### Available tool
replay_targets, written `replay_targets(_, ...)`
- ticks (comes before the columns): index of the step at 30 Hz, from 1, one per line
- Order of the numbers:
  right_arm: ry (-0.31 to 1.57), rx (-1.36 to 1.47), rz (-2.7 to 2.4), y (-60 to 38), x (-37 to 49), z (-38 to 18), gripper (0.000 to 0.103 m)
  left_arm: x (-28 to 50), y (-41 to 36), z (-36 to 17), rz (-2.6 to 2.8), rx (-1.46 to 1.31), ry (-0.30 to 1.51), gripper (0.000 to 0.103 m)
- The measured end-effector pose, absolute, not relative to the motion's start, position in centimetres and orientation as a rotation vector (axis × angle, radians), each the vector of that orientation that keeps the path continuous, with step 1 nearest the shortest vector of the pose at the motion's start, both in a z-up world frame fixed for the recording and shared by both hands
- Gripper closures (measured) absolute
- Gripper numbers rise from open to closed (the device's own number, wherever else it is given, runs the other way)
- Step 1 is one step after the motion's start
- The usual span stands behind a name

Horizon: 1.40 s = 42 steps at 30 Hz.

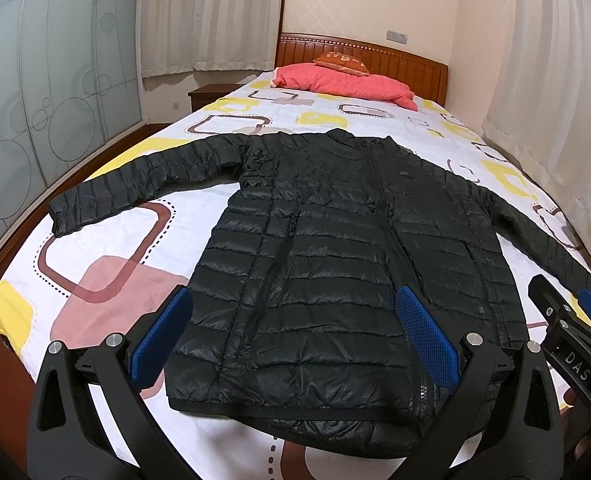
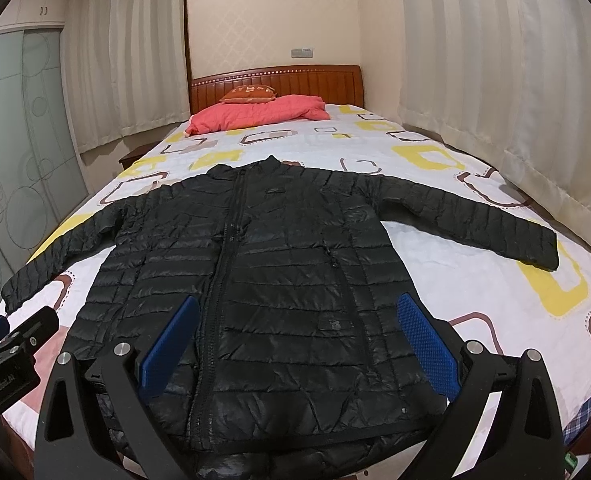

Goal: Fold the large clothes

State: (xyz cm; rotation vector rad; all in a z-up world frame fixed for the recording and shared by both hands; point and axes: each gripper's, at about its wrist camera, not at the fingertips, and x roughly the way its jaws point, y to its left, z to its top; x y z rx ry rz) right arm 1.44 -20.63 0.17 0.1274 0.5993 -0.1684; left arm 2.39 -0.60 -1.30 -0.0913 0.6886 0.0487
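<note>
Lying flat and face-up on the bed (image 1: 107, 248), the black quilted puffer jacket (image 1: 335, 264) has its collar toward the wooden headboard (image 1: 395, 60) and its hem at the near edge, zipper closed down the front. Both sleeves are spread out to the sides: its left-hand sleeve (image 1: 135, 184) angles toward the bed's left edge, the other sleeve (image 2: 475, 220) reaches toward the curtain side. Left tool (image 1: 295, 340) hovers over the hem area, wide open, blue pads either side of the jacket's lower left half, nothing gripped. Right tool (image 2: 299, 344) same story: wide open above the lower right half of the jacket, holding nothing. Each tool shows at the edge of the other's view, side by side at the foot of the bed. Bedsheet is white with yellow, pink and brown rounded squares. Coral-pink folded quilt (image 2: 263, 114) sits at the head of the bed with an orange cushion (image 2: 249, 94) on top. Curtains (image 2: 127, 64) hang along the walls; a frosted sliding wardrobe door (image 1: 35, 100) is on the left.
</note>
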Motion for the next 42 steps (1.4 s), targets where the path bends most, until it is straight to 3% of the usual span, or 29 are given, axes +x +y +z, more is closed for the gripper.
replay_targets(42,0.603,0.125,-0.166,-20.72,1.30,0.12,0.005,2.20,-0.34,-2.00,0.042,-0.086,0.703,0.002)
